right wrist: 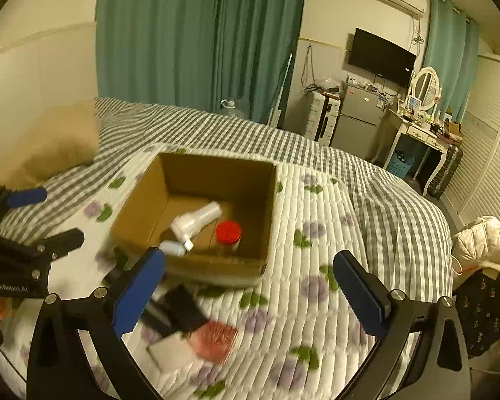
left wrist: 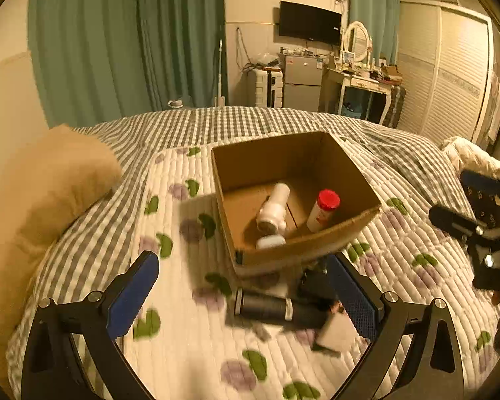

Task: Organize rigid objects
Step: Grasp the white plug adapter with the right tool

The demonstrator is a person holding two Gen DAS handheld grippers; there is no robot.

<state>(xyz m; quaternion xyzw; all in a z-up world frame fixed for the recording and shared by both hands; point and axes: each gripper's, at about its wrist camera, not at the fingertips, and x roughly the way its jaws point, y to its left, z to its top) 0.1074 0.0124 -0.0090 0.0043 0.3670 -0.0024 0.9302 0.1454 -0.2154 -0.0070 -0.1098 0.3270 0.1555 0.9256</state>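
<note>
An open cardboard box (left wrist: 346,170) stands on the quilted bed; it also shows in the right wrist view (right wrist: 140,206). Inside lie a white bottle (left wrist: 274,206), a red-capped bottle (left wrist: 323,210) and a small white-blue item (left wrist: 270,242). In front of the box lie a black cylinder (left wrist: 273,306), a black object (left wrist: 316,286) and a white flat piece (left wrist: 336,333). The right wrist view shows a black object (right wrist: 183,310), a pink flat item (right wrist: 216,340) and a white piece (right wrist: 170,353). My left gripper (left wrist: 250,300) is open above the cylinder. My right gripper (right wrist: 250,296) is open and empty.
A tan pillow (left wrist: 43,206) lies at the left. The checked bedspread (left wrist: 216,123) surrounds the floral quilt (left wrist: 183,350). A white jacket (right wrist: 483,243) lies at the bed's right edge. Green curtains, a fridge and a dressing table stand beyond the bed.
</note>
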